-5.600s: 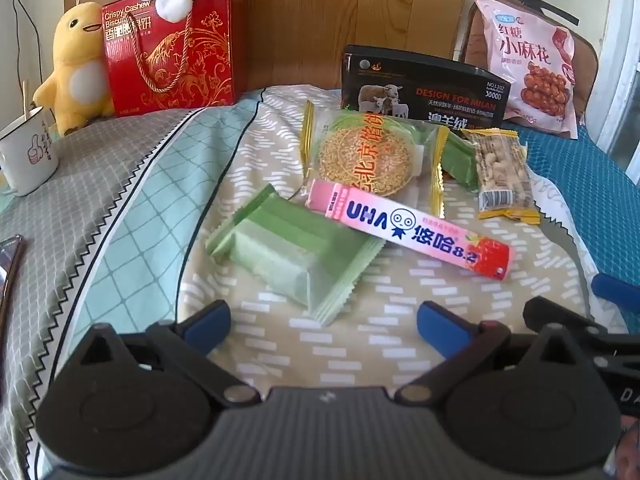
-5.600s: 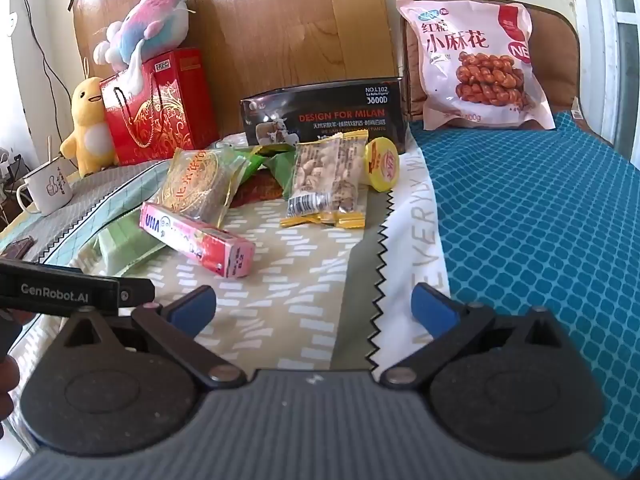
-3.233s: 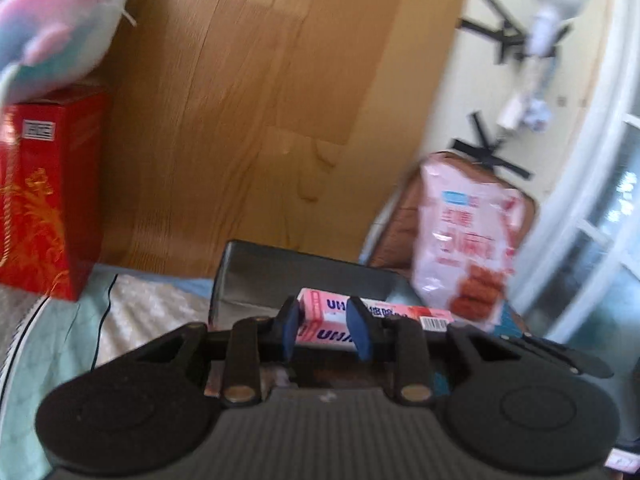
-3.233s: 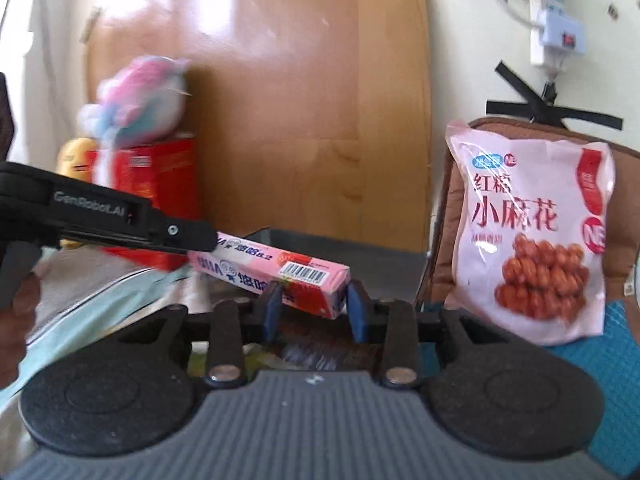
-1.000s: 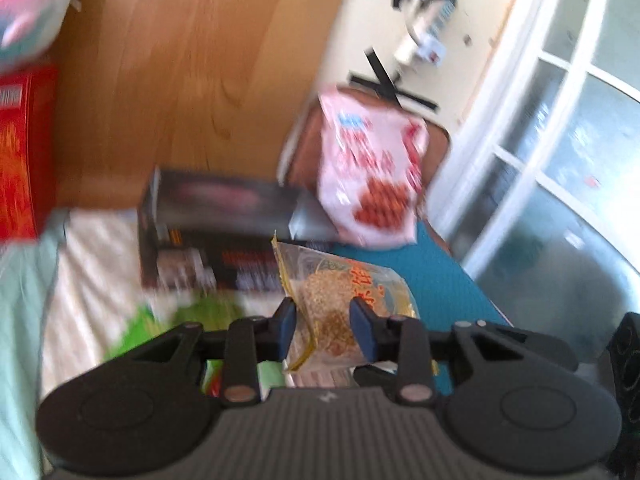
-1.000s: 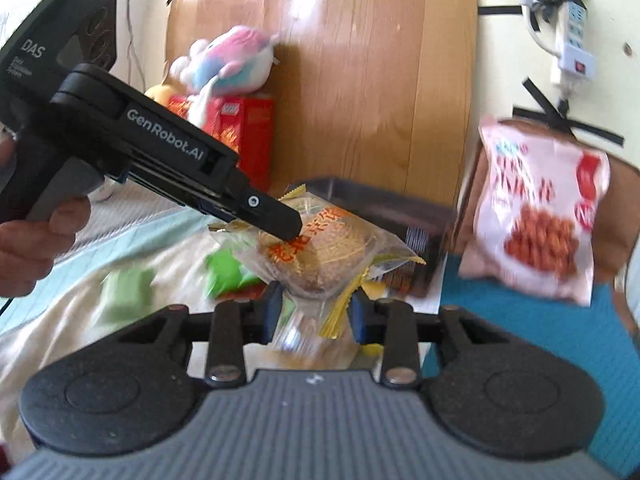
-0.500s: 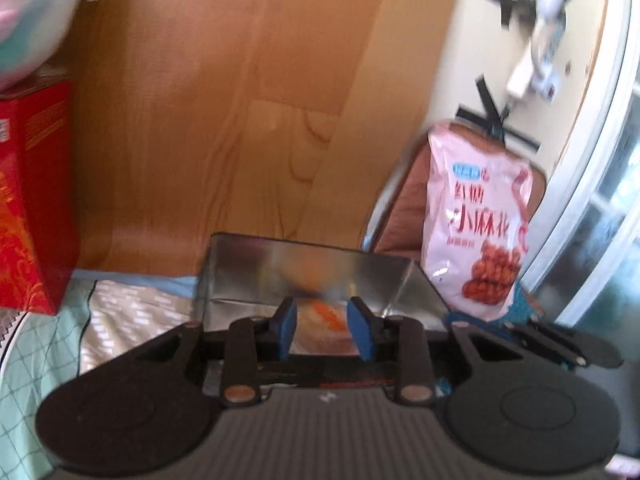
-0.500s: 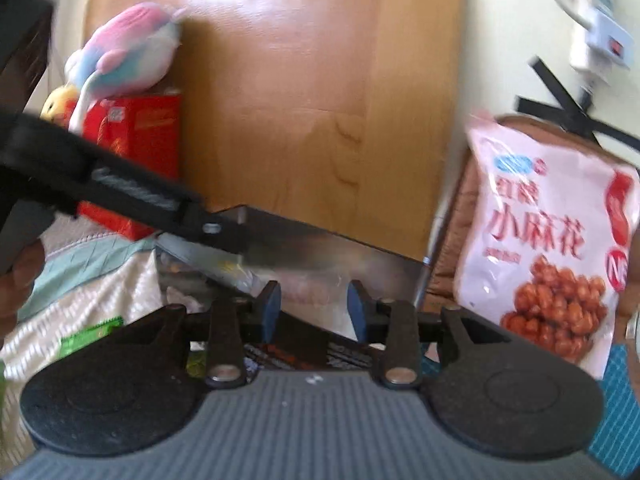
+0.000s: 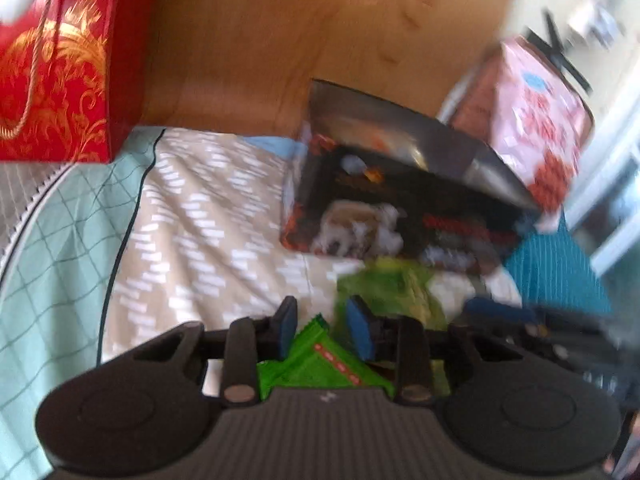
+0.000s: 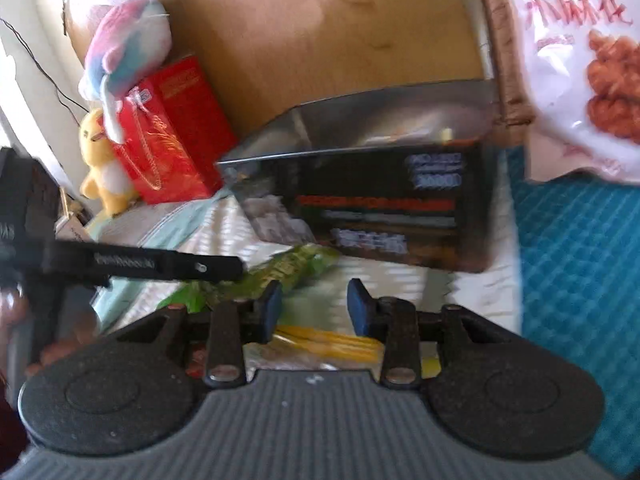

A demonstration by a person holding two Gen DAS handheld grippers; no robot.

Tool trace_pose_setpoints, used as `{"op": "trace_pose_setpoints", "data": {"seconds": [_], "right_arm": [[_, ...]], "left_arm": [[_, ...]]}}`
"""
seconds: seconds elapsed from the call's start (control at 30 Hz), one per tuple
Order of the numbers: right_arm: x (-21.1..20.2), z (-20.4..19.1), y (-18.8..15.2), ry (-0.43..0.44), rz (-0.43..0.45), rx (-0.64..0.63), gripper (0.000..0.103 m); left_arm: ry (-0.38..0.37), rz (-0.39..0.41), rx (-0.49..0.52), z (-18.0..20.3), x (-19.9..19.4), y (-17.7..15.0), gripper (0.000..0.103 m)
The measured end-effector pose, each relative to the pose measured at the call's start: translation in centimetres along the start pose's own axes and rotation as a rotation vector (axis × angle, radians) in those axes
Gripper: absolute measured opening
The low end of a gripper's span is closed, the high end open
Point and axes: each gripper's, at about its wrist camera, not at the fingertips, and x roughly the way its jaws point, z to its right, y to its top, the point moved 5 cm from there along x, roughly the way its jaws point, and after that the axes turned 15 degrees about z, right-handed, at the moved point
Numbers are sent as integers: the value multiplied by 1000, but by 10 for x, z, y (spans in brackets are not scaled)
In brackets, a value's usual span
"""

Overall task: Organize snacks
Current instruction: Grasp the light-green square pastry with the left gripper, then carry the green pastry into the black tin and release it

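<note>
The black open box [image 9: 404,200] stands at the back of the bed; it also shows in the right wrist view [image 10: 384,196]. My left gripper [image 9: 322,330] is narrowly open with nothing between its pads, above a bright green snack packet [image 9: 320,364]. A second, paler green packet [image 9: 388,292] lies just beyond it. My right gripper [image 10: 314,312] is narrowly open and empty, above a yellow-edged snack packet [image 10: 320,346]. A green packet [image 10: 288,270] lies ahead of it, before the box. The frames are blurred.
A red gift box [image 9: 52,72] stands at the back left, with a pink-blue plush [image 10: 128,44] on top and a yellow plush [image 10: 102,160] beside it. A large pink snack bag [image 10: 580,64] leans at the back right. The left gripper's body [image 10: 132,266] crosses the right view.
Both grippers have dropped from above the box down toward the bed and the green packets. The clear round-cake packet held a second ago is no longer between them.
</note>
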Motion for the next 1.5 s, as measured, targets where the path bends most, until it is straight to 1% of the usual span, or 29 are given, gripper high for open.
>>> {"op": "trace_pose_setpoints", "data": {"seconds": [0.07,0.1,0.13,0.23,0.3,0.33,0.4,0.47,0.57,0.63,0.67,0.73,0.8,0.87,0.93,1.0,1.07,1.13,1.2,1.3,1.37,1.4,1.43,1.5], "right_arm": [[-3,-11,-1,20,-10,-12,37],[-6,-17,-3,46,-22,-15,40],[-10,-24,-6,68,-33,-37,40],[-24,-42,-16,87,-35,-128,42],[-37,-51,-22,98,-40,-165,44],[-45,-57,-27,102,-40,-190,45],[-56,-65,-34,110,-38,-237,49],[-68,-72,-41,113,-40,-284,50],[-79,-75,-48,76,-33,-346,50],[-91,-75,-51,70,-23,-364,53],[-94,-74,-54,64,-31,-376,59],[-97,-69,-62,16,-58,-415,60],[-99,-62,-68,-23,-84,-425,64],[-104,-57,-69,-54,-79,-432,69],[-110,-57,-67,-79,-57,-450,69],[-118,-61,-66,-102,-24,-482,69],[-124,-67,-66,-113,4,-516,69],[-126,-75,-67,-83,20,-526,69],[-123,-81,-71,-52,12,-528,69],[-113,-82,-78,-63,-13,-539,69],[-105,-74,-80,-70,-32,-504,69],[-100,-69,-79,-59,-39,-463,68],[-97,-65,-79,-50,-45,-425,69],[-92,-63,-79,-37,-28,-389,67]], "left_arm": [[-12,-4,19,5,-15,-10,27],[-21,-8,18,7,-23,-16,27],[-25,-7,12,7,-32,-21,27],[-47,-7,-35,7,-55,-38,27],[-73,-7,-54,8,-73,-52,27],[-82,-11,-60,11,-76,-55,28],[-93,-10,-66,12,-88,-61,36],[-93,-3,-53,12,-97,-63,40],[-97,25,-67,9,-112,-59,40],[-91,44,-66,9,-120,-55,39],[-90,50,-62,10,-123,-53,39],[-92,52,-56,13,-126,-53,39],[-101,56,-41,21,-128,-52,39],[-92,73,-8,25,-132,-49,39],[-50,107,13,26,-136,-45,39],[-38,115,-10,24,-137,-39,39],[-69,97,-33,27,-134,-36,39],[-110,70,-24,38,-127,-37,39],[-146,17,-17,51,-112,-43,39],[-170,-51,-2,66,-89,-53,41],[-202,-78,2,75,-75,-57,43],[-216,-79,8,79,-71,-58,45],[-222,-82,15,83,-65,-59,45],[-234,-102,24,91,-55,-62,38]]}}
